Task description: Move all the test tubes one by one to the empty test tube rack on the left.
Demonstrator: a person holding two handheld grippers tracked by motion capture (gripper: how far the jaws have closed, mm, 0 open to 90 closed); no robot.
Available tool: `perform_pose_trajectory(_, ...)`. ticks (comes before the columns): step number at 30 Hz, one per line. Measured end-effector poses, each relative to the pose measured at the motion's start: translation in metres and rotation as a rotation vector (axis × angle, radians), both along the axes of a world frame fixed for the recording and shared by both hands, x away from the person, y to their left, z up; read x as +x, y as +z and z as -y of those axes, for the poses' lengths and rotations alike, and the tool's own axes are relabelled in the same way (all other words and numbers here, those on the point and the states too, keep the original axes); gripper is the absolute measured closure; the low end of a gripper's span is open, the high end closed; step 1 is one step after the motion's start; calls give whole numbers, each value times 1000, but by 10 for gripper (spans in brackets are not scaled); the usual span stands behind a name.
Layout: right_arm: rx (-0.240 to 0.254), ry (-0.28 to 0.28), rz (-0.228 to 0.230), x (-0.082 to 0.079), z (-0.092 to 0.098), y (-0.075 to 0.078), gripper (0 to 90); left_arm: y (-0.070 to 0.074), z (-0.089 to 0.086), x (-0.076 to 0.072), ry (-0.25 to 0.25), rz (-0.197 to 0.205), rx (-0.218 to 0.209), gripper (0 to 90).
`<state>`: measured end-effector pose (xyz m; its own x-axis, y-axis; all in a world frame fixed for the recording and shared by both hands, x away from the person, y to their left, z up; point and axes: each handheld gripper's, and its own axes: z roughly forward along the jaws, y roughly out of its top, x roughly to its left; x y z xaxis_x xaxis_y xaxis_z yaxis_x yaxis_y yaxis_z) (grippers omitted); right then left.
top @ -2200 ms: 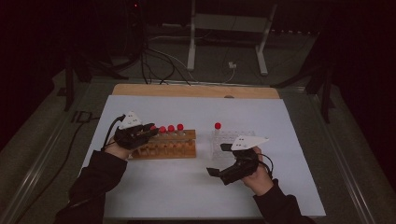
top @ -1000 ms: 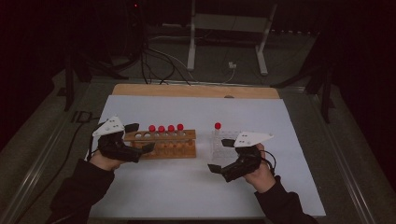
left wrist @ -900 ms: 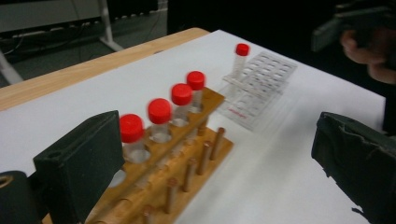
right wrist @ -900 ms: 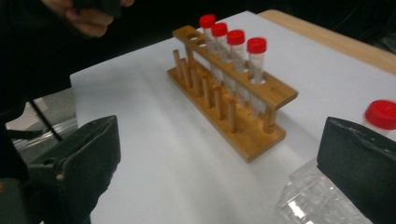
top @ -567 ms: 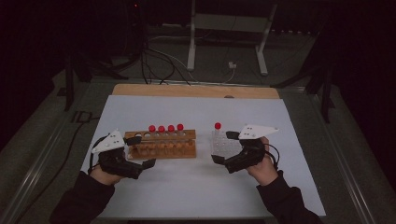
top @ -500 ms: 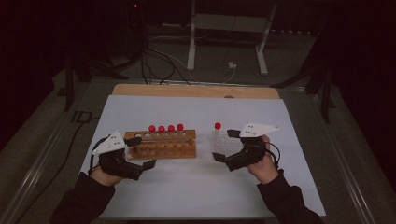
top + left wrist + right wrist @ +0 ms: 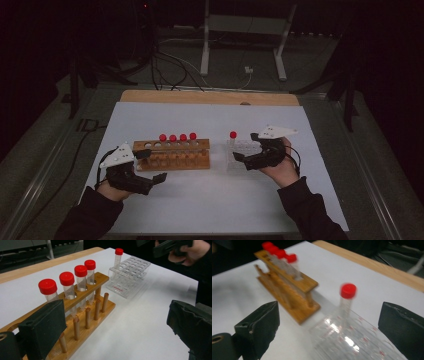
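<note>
Lettering on the clear rack (image 7: 128, 277) reads from the left gripper (image 7: 110, 335) view; both grippers released.

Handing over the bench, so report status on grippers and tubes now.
Left gripper open at wooden rack, right gripper open at clear rack. Four red-capped tubes in wood, one tube in clear. Nothing in the way.

Four red-capped tubes (image 7: 176, 138) stand upright in the wooden rack (image 7: 172, 155) (right-hand holes); clear rack (image 7: 244, 154) holds one.

A white sheet (image 7: 210, 120) covers the table, wooden board (image 7: 210, 97) behind.
</note>
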<state>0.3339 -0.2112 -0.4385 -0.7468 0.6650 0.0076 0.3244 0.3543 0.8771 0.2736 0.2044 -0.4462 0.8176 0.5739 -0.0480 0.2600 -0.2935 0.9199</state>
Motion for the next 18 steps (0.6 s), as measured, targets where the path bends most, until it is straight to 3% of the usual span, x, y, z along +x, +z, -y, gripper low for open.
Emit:
perform_pose_trajectory(11, -62, -58, -40, 23, -4, -20, 318, -2, 0, 1, 5, -6, 9, 31)
perform_pose_trajectory(18, -134, -65, -42, 35, -12, -26, 478, -3, 0, 2, 6, -9, 9, 30)
